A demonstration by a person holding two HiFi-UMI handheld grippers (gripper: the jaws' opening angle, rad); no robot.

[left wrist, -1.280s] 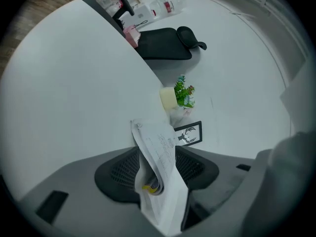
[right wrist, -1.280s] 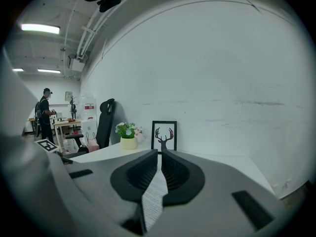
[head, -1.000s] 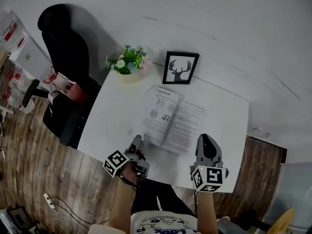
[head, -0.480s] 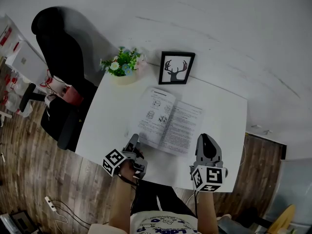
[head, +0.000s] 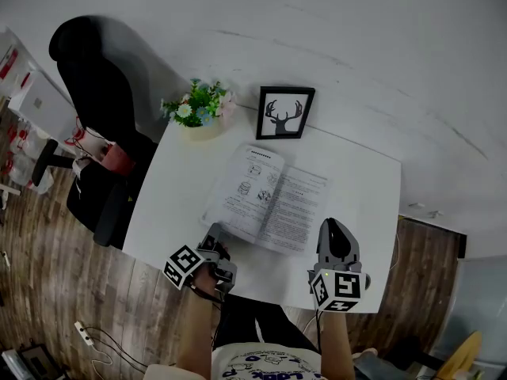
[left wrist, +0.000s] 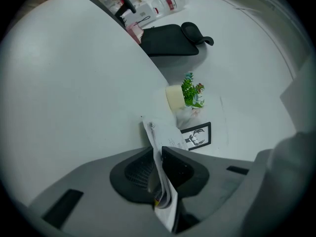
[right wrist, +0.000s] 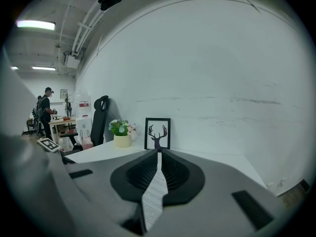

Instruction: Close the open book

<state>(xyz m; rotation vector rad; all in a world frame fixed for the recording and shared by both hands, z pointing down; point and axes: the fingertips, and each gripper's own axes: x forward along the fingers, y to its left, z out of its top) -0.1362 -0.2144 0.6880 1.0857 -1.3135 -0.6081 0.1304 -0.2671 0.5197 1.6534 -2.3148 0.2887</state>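
Left gripper view: the left gripper has just clamped the book by its pages. The right gripper pinches a page too, so closing can begin.

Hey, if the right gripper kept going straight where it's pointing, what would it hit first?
The right gripper is shut on a page of the open book. Beyond that, the framed deer picture stands right in line with its jaws, though the white table may come first; depth is unclear.
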